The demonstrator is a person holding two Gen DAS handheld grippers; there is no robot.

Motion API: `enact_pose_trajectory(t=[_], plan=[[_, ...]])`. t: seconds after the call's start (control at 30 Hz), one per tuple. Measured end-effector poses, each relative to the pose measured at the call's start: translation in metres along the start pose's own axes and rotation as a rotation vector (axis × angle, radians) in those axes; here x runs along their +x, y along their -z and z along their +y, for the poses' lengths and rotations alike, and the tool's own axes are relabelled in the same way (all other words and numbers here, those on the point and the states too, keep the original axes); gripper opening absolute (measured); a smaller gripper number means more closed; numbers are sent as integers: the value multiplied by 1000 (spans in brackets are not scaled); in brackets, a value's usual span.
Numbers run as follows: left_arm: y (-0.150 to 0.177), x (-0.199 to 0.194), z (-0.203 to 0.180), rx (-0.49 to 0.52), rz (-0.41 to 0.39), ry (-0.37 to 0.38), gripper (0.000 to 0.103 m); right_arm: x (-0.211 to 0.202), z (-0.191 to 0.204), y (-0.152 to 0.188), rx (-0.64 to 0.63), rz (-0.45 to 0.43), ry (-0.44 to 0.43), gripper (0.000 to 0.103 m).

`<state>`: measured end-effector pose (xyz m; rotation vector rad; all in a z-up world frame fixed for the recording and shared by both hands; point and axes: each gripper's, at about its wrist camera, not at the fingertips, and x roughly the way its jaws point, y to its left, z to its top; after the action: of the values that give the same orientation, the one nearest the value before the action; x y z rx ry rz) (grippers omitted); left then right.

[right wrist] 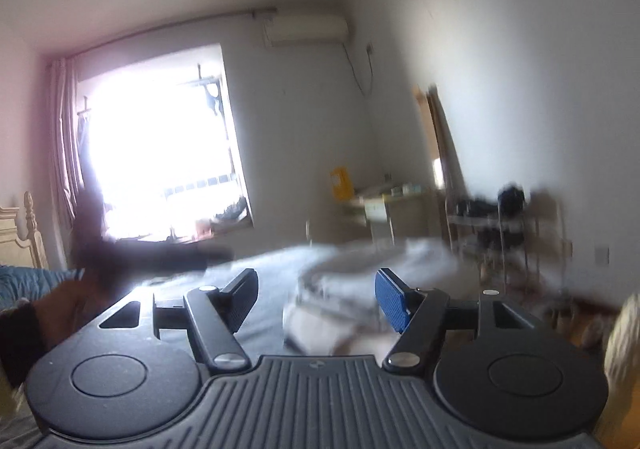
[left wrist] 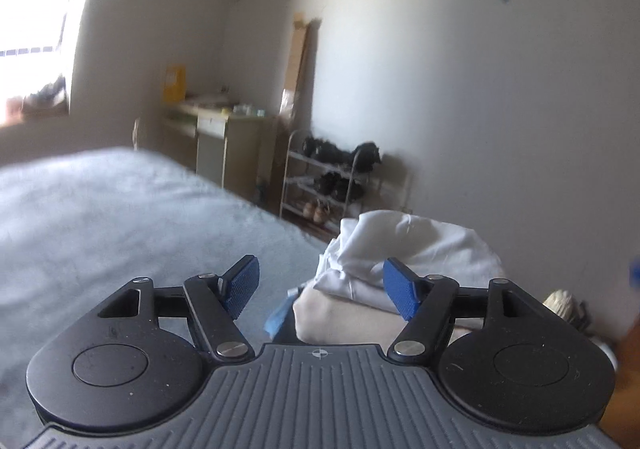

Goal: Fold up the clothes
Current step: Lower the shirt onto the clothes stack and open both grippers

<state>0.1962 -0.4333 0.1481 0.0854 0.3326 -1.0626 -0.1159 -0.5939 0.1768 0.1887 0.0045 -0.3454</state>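
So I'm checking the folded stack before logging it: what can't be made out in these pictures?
- Pile of folded clothes, left wrist view: its near right part sits behind the left gripper, so the count of garments is unclear.
- Same pile, right wrist view: smeared by motion blur.
- Shoe rack, left wrist view: shoes too small and soft to count.
- Dark shape at the window, right wrist view: blurred, unidentifiable.

1. A bright window (right wrist: 160,153) fills the far wall, with a pinkish curtain (right wrist: 66,145) hanging at its left side.
2. An air conditioner (right wrist: 306,29) is mounted high, close under the ceiling.
3. A pale cabinet (left wrist: 224,141) stands in the corner, with a yellow box (left wrist: 175,83) against the wall behind it (contents too blurred to tell).
4. A metal shoe rack (left wrist: 328,181) holds dark shoes, with a brown pair on the lowest tier.
5. A cream headboard (right wrist: 20,237) shows at the far left.
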Motion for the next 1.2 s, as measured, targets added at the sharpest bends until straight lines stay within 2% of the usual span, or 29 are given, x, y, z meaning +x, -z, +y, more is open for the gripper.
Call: enact_pose_trajectory(t=[0.03, 0.1, 0.13, 0.2, 0.27, 0.37, 0.43, 0.57, 0.67, 0.8, 0.87, 0.93, 1.07, 1.13, 1.2], plan=[[1, 2, -7, 30, -12, 15, 68, 13, -1, -16, -23, -17, 8, 66], [4, 11, -23, 99, -36, 55, 68, 54, -13, -46, -31, 22, 30, 62], [5, 21, -33, 140, -42, 78, 68, 79, -21, -57, -24, 71, 27, 56], [7, 45, -52, 217, -43, 121, 66, 131, -38, -72, -7, 191, 16, 53], [10, 79, -66, 273, -18, 148, 58, 182, -53, -74, 11, 324, 6, 42], [17, 128, -75, 322, 31, 162, 49, 252, -65, -61, 14, 492, -6, 34], [26, 148, -69, 306, 70, 169, 46, 292, -70, -51, 3, 580, 1, 29], [40, 152, -52, 261, 54, 231, 45, 352, -66, -14, -17, 725, 9, 19], [47, 150, -42, 245, 36, 267, 45, 380, -58, 9, -43, 782, 0, 18], [51, 145, -38, 245, 15, 289, 45, 402, -43, 25, -40, 795, 19, 18], [50, 142, -38, 246, 4, 287, 46, 399, -45, 19, 7, 741, -4, 18], [46, 137, -36, 242, -11, 287, 50, 377, -54, -3, 77, 649, -18, 19], [40, 123, -31, 206, -66, 309, 58, 310, -77, -49, 164, 530, -74, 19], [35, 129, -29, 173, -44, 301, 61, 275, -87, -63, 181, 494, -101, 20], [33, 146, -25, 134, 41, 281, 62, 243, -100, -62, 220, 489, -90, 20]])
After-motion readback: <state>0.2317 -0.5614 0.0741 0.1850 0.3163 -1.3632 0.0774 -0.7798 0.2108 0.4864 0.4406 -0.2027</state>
